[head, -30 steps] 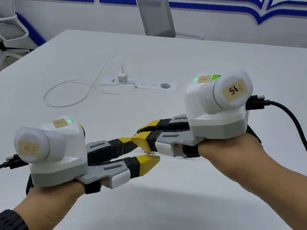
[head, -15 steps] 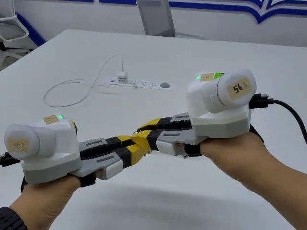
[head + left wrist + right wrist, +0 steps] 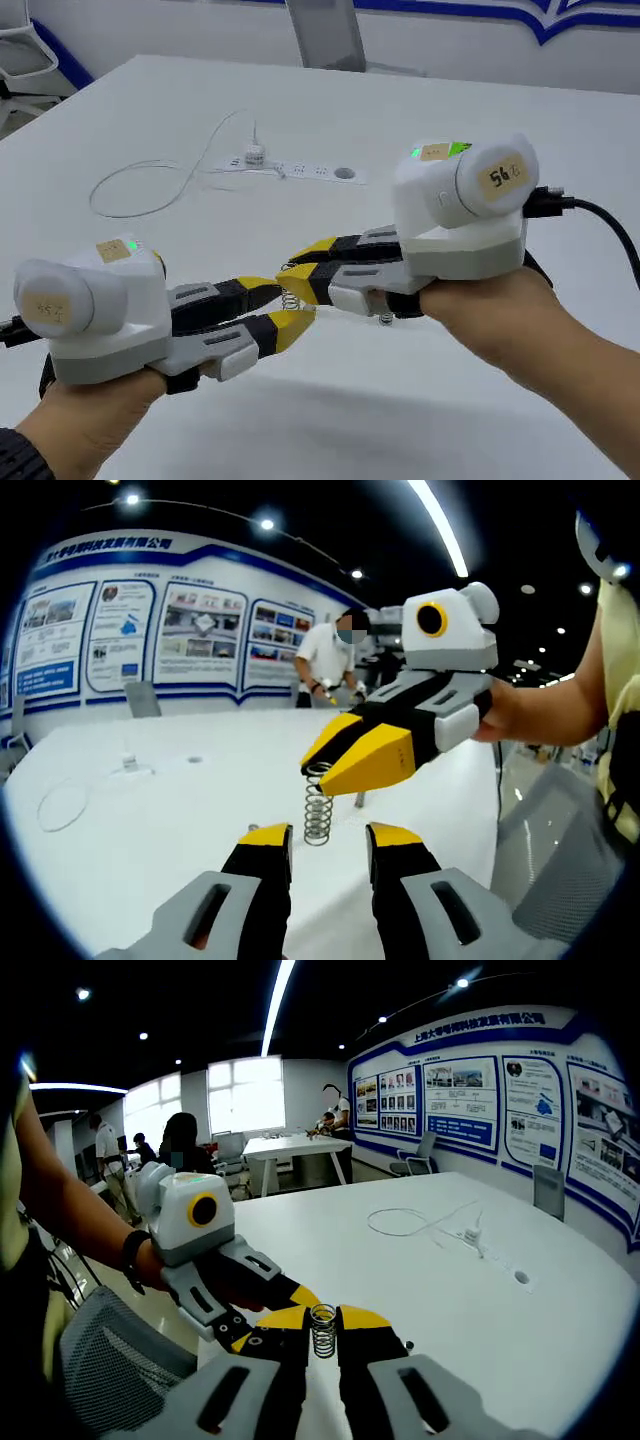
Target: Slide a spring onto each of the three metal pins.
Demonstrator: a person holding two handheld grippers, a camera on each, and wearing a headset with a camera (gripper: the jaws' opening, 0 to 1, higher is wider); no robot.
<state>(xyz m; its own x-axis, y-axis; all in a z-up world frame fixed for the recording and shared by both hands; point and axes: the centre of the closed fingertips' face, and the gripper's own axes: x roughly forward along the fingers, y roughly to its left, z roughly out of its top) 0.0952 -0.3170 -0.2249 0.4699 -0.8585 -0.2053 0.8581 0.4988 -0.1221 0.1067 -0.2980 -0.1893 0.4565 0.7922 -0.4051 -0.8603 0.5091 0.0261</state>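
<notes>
Left gripper view: spring (image 3: pixel 318 806) hangs upright, top end clamped in right gripper (image 3: pixel 321 768), just ahead of left gripper (image 3: pixel 328 833), jaws apart.

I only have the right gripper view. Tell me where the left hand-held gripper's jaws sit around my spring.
Observer: In the left gripper view, the left hand-held gripper is open. The spring hangs in the gap between its jaws, not clamped by them.
Operator: Describe my own grip.
Observer: The right hand-held gripper pinches only the spring's top end; the rest dangles below its tips.
Operator: Find me a pin.
Observer: In the head view, a small metal piece stands on the table beneath the right hand-held gripper. It is too small to say whether it is a pin.
</notes>
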